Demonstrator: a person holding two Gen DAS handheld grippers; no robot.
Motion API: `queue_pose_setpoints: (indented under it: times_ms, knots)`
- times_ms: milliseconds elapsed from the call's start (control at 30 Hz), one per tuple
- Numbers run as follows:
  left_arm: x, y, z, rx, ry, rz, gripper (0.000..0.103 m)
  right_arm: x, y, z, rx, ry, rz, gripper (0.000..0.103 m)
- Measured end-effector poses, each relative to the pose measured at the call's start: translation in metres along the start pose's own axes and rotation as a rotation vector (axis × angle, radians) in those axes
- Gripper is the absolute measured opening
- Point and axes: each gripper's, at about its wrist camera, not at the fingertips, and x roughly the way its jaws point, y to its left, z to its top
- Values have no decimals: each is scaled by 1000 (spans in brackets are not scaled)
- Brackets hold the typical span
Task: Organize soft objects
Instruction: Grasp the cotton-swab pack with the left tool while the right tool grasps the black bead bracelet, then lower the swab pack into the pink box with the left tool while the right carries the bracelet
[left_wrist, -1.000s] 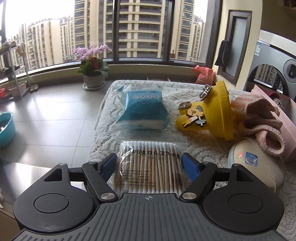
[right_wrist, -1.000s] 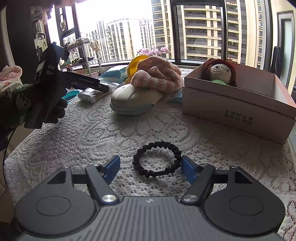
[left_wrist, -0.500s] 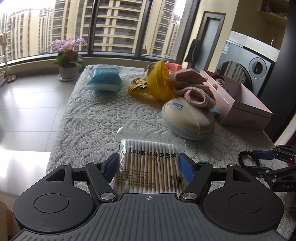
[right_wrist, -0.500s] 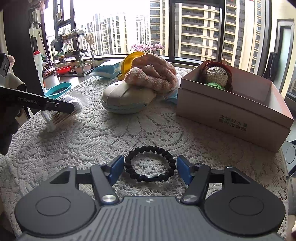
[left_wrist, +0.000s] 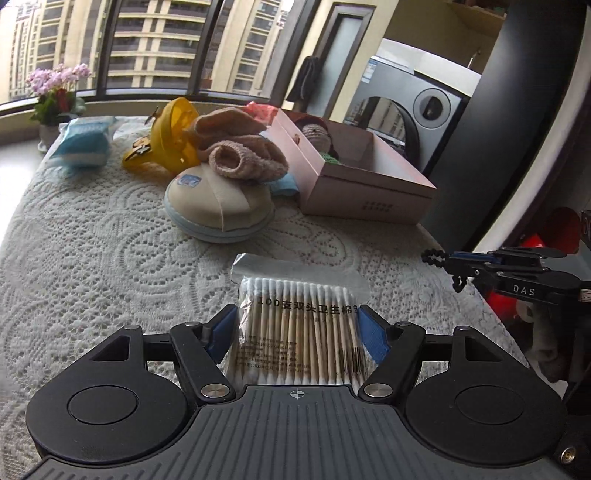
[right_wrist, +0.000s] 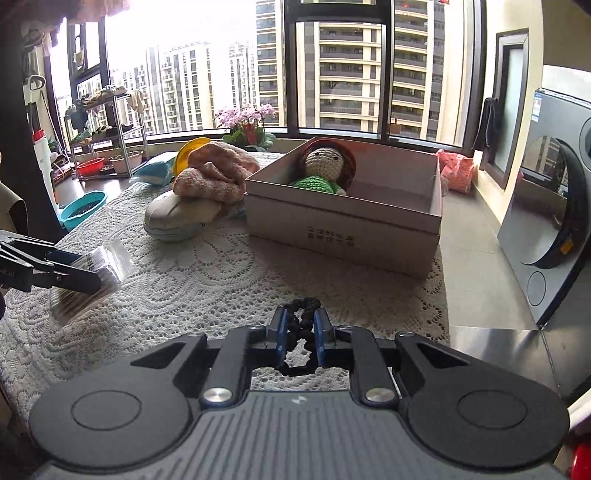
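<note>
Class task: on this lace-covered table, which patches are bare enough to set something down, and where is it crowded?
Free: the lace cloth between the cotton swab pack and the cream pouch, and in front of the pink box. Crowded: the far end, where pouch, towel and yellow toy bunch against the box.

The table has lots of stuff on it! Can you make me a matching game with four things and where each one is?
Things:
1. crochet doll
2. cotton swab pack
3. black bead bracelet
4. pink towel

Places:
A. between the closing jaws of the right gripper
B. inside the pink box
C. piled on the cream cushion
D. held in the left gripper

Pairs: 1-B, 2-D, 3-A, 4-C
</note>
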Motion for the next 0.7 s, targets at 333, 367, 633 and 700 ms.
queue_pose_setpoints:
  times_ms: [333,367,633,700]
  knots:
    - [67,-80,4,220,214,-139,74,-13,-45,-10,116,-54,-85,15]
    - [68,-81,11,212,205,-153,74,-13,-48,-11,119,-61,-85,15]
    - [84,-99,136,178,-208,-99,75,-18,-57,-20,168,-100,-57,15]
    - [108,-100,159,150,-244,-135,77,-17,-57,-23,174,-101,-58,15]
